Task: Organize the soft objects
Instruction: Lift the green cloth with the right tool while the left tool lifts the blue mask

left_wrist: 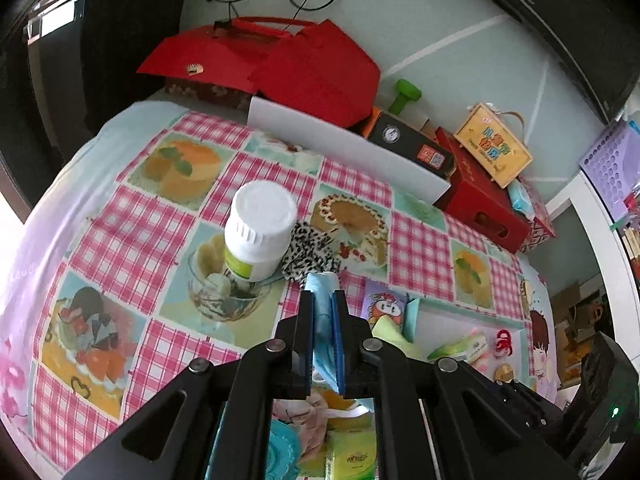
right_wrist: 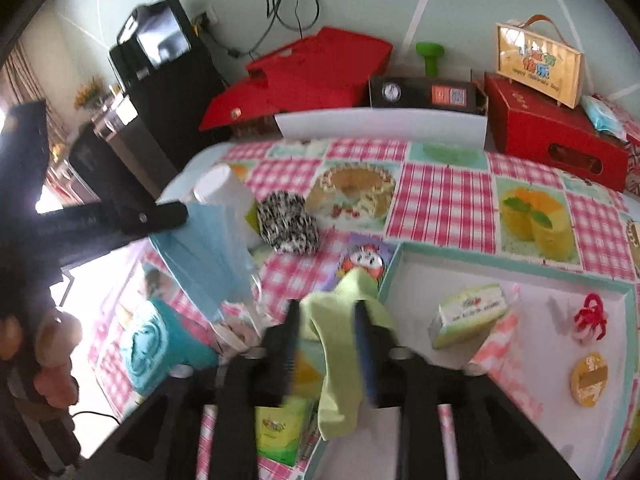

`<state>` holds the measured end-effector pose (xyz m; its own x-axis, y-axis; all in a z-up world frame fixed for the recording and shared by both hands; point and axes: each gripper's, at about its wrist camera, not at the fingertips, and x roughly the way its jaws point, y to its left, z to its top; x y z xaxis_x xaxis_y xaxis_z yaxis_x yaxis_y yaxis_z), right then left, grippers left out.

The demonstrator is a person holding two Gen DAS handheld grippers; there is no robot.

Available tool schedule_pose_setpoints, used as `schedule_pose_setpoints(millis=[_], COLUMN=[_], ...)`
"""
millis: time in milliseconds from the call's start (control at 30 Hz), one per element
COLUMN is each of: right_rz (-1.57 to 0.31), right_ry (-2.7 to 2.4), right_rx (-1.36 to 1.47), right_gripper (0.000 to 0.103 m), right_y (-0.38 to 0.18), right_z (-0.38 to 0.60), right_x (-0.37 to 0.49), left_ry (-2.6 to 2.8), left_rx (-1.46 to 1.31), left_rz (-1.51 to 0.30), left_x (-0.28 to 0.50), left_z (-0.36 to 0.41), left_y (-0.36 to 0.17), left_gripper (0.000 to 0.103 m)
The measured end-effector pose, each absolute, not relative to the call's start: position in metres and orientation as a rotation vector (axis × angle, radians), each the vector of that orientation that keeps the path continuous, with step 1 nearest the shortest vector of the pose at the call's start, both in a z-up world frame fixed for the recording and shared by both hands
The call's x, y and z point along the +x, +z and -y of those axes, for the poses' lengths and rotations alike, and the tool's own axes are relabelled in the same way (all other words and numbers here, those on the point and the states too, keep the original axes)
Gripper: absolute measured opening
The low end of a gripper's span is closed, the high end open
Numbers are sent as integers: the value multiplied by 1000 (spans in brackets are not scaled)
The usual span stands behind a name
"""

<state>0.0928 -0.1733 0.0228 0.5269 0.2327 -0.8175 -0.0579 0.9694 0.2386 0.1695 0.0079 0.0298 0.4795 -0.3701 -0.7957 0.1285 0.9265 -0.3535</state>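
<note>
Left wrist view: left gripper (left_wrist: 325,300) is clamped on a blue face mask (left_wrist: 322,312), held up over the checked tablecloth (left_wrist: 420,240), w/ white bottle (left_wrist: 260,228) and leopard scrunchie (left_wrist: 308,252) just beyond. Right wrist view: right gripper (right_wrist: 328,320) pinches a yellow-green cloth (right_wrist: 340,344) at the teal tray (right_wrist: 520,268) edge; the cloth drapes down between the fingers. The mask (right_wrist: 208,252) hangs off the left gripper (right_wrist: 176,212) at left. Both items look v. light, floppy, not fragile; they'll sag and swing, so grip mid-fold and pinch thru all layers. Mask pleats prob slick, may slip. Tissue pack (right_wrist: 470,314) lies in the tray.
</note>
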Motion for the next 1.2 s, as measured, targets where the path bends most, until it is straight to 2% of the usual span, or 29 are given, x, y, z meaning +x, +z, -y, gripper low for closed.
schedule_pose_setpoints(millis=[567, 633, 700, 800, 1200], right_rz=[-1129, -1123, -1113, -1104, -999], right_ry=[121, 113, 101, 100, 68], right_rx=[17, 3, 2, 21, 61], right_gripper=[38, 31, 15, 9, 5], right_y=[-21, -20, -19, -17, 5], right_z=[150, 149, 150, 154, 164], right_x=[100, 100, 101, 101, 99], left_ry=[-295, -296, -296, -297, -308], left_rx=[-264, -263, -262, -264, -299], left_rz=[-1112, -1118, -1121, -1124, -1114], left_x=[178, 179, 179, 180, 180], left_z=[-7, -6, -6, -6, -8], left_y=[3, 1, 0, 0, 0], left_gripper=[8, 8, 8, 8, 8])
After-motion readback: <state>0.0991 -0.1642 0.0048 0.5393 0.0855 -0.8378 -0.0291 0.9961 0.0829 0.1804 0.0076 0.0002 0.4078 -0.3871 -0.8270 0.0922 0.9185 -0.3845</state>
